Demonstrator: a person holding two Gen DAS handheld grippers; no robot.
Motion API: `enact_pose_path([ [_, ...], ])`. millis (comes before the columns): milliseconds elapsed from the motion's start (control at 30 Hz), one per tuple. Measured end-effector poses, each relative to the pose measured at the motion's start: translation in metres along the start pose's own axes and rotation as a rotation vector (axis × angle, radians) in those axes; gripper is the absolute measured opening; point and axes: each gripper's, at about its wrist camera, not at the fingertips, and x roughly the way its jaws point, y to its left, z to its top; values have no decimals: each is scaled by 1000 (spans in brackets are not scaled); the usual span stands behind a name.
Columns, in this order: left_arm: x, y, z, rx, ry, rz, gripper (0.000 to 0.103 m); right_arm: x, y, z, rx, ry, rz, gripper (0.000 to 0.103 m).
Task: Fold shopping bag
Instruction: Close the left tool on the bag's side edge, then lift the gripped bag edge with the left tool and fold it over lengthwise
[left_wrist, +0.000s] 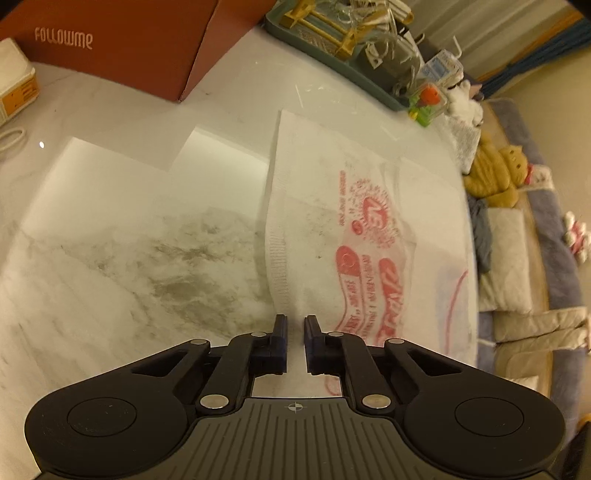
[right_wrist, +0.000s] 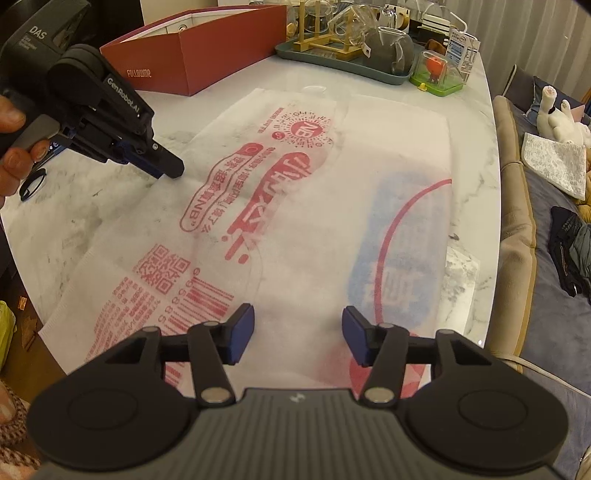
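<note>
A white non-woven shopping bag (right_wrist: 314, 221) with red print and a faint blue patch lies spread flat on the marble table (right_wrist: 469, 147). My left gripper (left_wrist: 295, 325) sits at the bag's left hem (left_wrist: 275, 258), its fingers drawn almost together with white fabric in the narrow slit between them. In the right wrist view the left gripper (right_wrist: 173, 170) is held by a hand and points down at that same edge. My right gripper (right_wrist: 298, 325) hovers open over the near part of the bag, its blue pads (right_wrist: 242, 328) well apart and touching nothing.
A red FOLLOWME box (right_wrist: 207, 55) stands at the back left. A teal tray (right_wrist: 343, 66) of glassware, a green case (right_wrist: 436, 74) with an orange toy and a carton lie behind the bag. The table's right edge borders a sofa (right_wrist: 517, 240) with soft toys.
</note>
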Motion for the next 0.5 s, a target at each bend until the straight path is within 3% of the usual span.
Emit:
enact_pose_path([
  [333,-45,-52,15,104,-122,-105,9,1,23,4,-78,20,62,56],
  [433,-47,-53,19,118,-126,-69,9,-2,21,8,-82,8,68,47],
  [500,-44,-41,18,101,-100,-18,10,-7,9,11,-44,-19,25,47],
])
